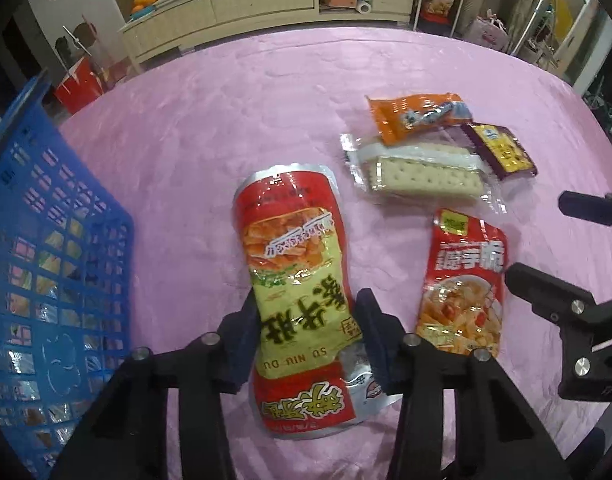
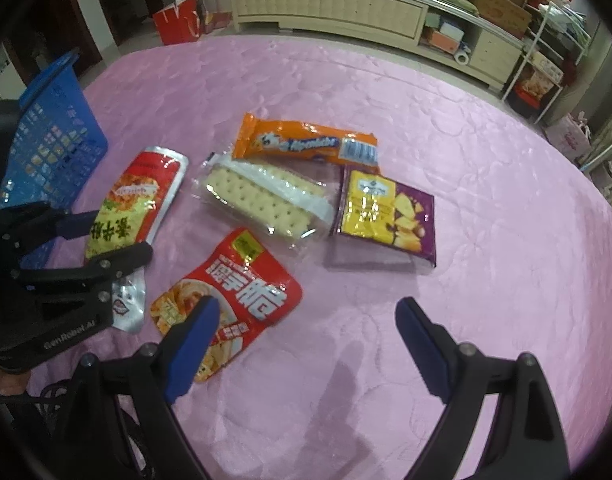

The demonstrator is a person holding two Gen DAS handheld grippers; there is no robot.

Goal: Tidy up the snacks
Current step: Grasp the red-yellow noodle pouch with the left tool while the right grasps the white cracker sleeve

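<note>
L gripper [image 1: 306,320]: fingers [image 1: 246,328] pinch the red-and-yellow pouch [image 1: 294,280] across its narrow width, pads pressed into both long edges, foil buckled between them. No earlier pic, so only the grip as it stands. Pouch lies flat on the pink-covered bench [image 1: 226,120], long axis running straight away from the fingers, i.e. in line w/ the gripper's pointing direction; grip sits nearer the close end, so the far end will prob droop on lifting.

R gripper [image 2: 306,344]: fingers [image 2: 194,340] spread wide, nothing betw them, hovering over bare cloth. Its L finger overlaps the near corner of the small red pouch [image 2: 234,292]; contact can't be told.

Outward: blue basket [image 1: 46,260] stands just L of the L gripper, wall upright, foil packs showing thru the mesh. Likely drop spot, so the move is prob lift + swing L over the rim. L hand clearly nearer it than R.

Further out, still on the bench: cracker pack [image 2: 266,204], orange bar wrapper [image 2: 306,142] touching its far edge, purple-yellow pack [image 2: 386,216] just beside.
</note>
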